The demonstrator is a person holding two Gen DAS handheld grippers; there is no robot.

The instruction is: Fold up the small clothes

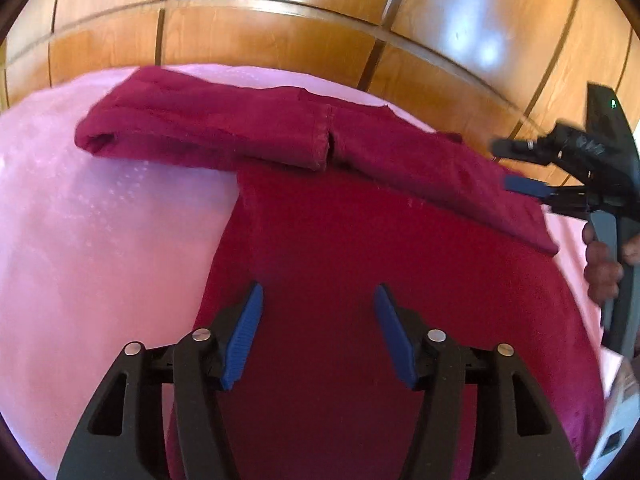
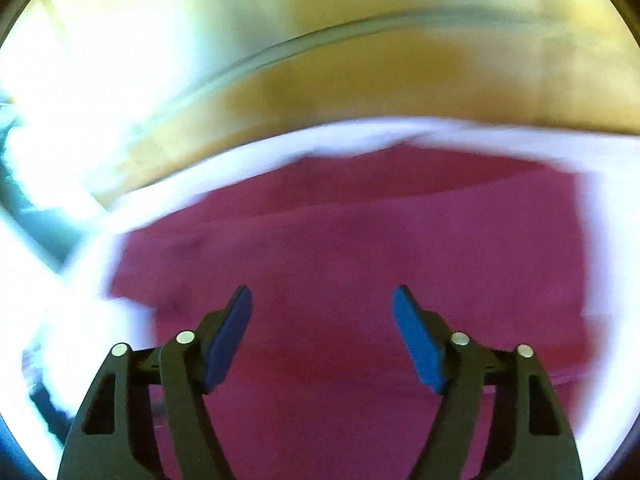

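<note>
- The left gripper (image 1: 319, 300) tilts down over the dark red garment (image 1: 360, 260), jaws parted, nothing between its ribbed blue pads (image 1: 244, 336).
- The right gripper (image 2: 322, 304) also angles down above the cloth, jaws apart and empty; in the left wrist view a hand (image 1: 604, 268) holds its handle at the garment's right edge.
- The garment lies on a pale pink sheet (image 1: 100, 220), its sleeves folded across the top.
- Behind stand glossy wooden panels (image 1: 260, 36).
</note>
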